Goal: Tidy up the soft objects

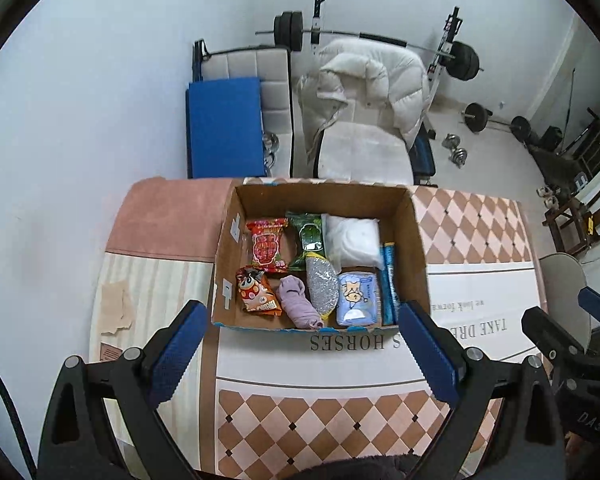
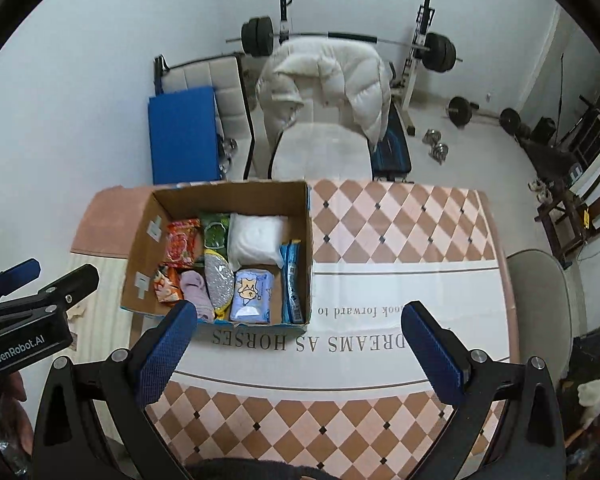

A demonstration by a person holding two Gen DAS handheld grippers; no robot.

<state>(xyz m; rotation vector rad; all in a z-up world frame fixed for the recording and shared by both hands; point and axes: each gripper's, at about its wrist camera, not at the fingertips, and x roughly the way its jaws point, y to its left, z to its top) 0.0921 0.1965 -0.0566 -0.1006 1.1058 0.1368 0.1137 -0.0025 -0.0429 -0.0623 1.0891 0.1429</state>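
Note:
An open cardboard box stands on the table and holds several soft items: a red snack packet, a green packet, a white pouch, a silver scrubber, a purple sock, a blue tissue pack and an orange packet. My left gripper hovers open just in front of the box with nothing between its fingers. My right gripper is open and empty too, to the right of the box's front corner.
A checkered tablecloth with printed words covers the table. Behind it stand a chair draped with a white puffy jacket, a blue mat and a barbell rack. A beige chair sits at the right.

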